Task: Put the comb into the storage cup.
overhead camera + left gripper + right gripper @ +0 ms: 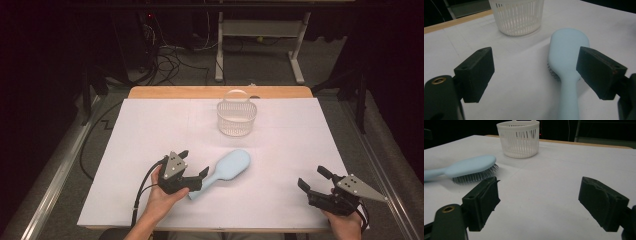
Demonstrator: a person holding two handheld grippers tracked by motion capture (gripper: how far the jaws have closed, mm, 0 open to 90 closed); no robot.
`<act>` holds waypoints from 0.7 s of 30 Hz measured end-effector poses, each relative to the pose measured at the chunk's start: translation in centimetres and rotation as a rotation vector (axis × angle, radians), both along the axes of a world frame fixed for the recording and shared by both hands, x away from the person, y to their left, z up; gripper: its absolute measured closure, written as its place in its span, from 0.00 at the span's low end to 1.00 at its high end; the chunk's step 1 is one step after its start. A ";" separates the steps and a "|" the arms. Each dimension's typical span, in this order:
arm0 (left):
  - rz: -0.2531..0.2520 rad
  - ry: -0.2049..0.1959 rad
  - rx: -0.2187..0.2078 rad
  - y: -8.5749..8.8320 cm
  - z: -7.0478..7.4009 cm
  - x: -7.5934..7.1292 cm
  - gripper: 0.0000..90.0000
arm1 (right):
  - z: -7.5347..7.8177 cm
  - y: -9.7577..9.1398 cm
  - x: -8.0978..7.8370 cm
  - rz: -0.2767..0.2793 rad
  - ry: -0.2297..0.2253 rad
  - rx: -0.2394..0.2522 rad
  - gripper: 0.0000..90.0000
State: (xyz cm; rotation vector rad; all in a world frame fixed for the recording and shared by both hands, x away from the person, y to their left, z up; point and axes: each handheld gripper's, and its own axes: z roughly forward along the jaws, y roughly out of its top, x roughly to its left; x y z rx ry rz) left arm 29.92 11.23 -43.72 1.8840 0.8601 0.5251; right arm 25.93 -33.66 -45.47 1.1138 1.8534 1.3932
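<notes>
White-covered table [150, 130] in a dark room. High view: light-blue hairbrush [231, 167] lies bristles-down just in front of the white basket [236, 117]; left gripper [192, 170] at its handle, right gripper [314, 181] well apart from the brush. Left gripper view: jaws spread, handle by 1 jaw, likely lining up a grasp. Right gripper view: jaws wide, empty, idle.

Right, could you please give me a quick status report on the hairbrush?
Left hand-held gripper open beside handle of pale blue plastic hairbrush, bristles down. Right hand-held gripper open, holding nothing. White slatted plastic basket beyond.
</notes>
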 end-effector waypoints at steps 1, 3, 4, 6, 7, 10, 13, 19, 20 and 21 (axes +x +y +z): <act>-0.004 0.000 0.004 -0.1 0.0 0.0 0.18 | 0.0 0.0 0.0 0.002 0.000 0.000 0.19; -0.018 0.011 0.007 -0.6 0.2 0.1 0.18 | 0.0 0.0 0.0 0.006 0.003 0.000 0.19; -0.018 0.011 0.007 -0.6 0.2 0.1 0.18 | 0.0 0.0 0.0 0.006 0.003 0.000 0.19; -0.038 0.021 0.019 -1.0 0.4 0.3 0.20 | -0.1 0.1 0.0 0.007 0.005 -0.002 0.19; -0.038 0.021 0.019 -1.0 0.4 0.3 0.21 | -0.1 0.1 0.0 0.007 0.005 -0.002 0.19; -0.058 0.033 0.043 -1.6 0.5 0.4 0.22 | -0.1 0.1 0.0 0.008 0.006 -0.003 0.19; -0.071 0.044 0.063 -2.0 0.6 0.5 0.23 | -0.1 0.1 0.0 0.010 0.007 -0.004 0.19; -0.079 0.073 0.096 -2.4 0.7 0.7 0.25 | -0.1 0.1 0.0 0.012 0.007 -0.005 0.19; -0.079 0.073 0.096 -2.4 0.7 0.7 0.25 | -0.1 0.1 0.0 0.012 0.007 -0.005 0.19; -0.080 0.075 0.100 -2.5 0.7 0.7 0.26 | -0.1 0.1 0.0 0.012 0.007 -0.006 0.19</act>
